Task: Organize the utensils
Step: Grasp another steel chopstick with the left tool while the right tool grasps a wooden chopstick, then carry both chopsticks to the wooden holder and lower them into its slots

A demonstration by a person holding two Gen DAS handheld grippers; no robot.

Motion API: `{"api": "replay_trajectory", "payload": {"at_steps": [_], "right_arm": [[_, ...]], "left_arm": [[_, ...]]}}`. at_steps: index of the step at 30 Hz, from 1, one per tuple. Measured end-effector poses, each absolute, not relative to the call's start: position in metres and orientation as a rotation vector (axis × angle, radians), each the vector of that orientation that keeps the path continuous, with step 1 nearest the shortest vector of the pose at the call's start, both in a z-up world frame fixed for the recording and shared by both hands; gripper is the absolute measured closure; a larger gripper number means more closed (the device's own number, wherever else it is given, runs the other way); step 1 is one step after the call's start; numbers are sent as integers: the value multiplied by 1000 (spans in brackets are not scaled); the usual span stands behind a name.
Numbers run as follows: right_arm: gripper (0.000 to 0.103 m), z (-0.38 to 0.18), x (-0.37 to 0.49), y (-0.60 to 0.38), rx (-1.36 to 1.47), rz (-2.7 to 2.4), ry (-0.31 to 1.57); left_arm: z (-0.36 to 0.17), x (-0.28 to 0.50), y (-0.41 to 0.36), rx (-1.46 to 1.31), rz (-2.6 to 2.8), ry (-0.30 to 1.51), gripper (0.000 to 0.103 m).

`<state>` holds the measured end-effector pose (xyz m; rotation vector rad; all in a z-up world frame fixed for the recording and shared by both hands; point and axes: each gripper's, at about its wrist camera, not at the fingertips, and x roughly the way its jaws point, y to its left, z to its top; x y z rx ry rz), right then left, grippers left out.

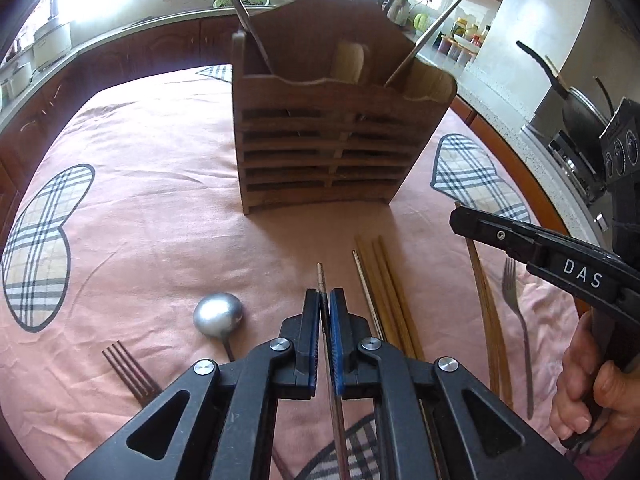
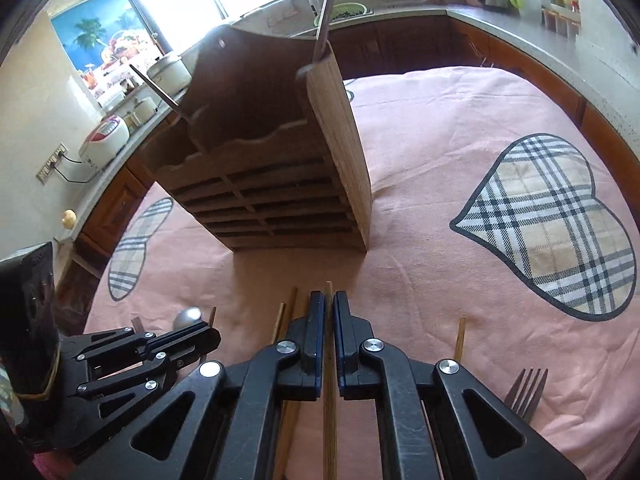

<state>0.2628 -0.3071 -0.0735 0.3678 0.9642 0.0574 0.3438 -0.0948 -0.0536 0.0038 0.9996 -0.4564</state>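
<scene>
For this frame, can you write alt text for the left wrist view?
The left hand-held gripper is shut on a metal chopstick above a pink tablecloth, facing a wooden utensil holder. A spoon, forks and chopsticks lie around.

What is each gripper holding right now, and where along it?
Left gripper: metal chopstick, gripped near its far tip. Right gripper: wooden chopstick, also near its far tip.

Both wrist views look steeply down, near, sharing the wooden rack (image 1: 332,136).
</scene>
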Motion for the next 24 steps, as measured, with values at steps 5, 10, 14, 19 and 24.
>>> {"api": "replay_trajectory", "payload": {"at_steps": [5,10,14,19,24], "right_arm": [[99,-35,248,-300,356,70,889],[99,-7,236,-286,330,75,834],[99,14,220,-282,307,71,794],[99,31,204,-277,290,68,747],[98,42,191,-271,273,59,709]], "left_arm": [[-21,317,-71,-33,-454,927,99],[12,285,-37,-72,-454,863,99],[32,264,-21,-76,-454,815,99],[47,237,-8,-84,-456,769,99],[57,218,0,-94,-465,738,100]]}}
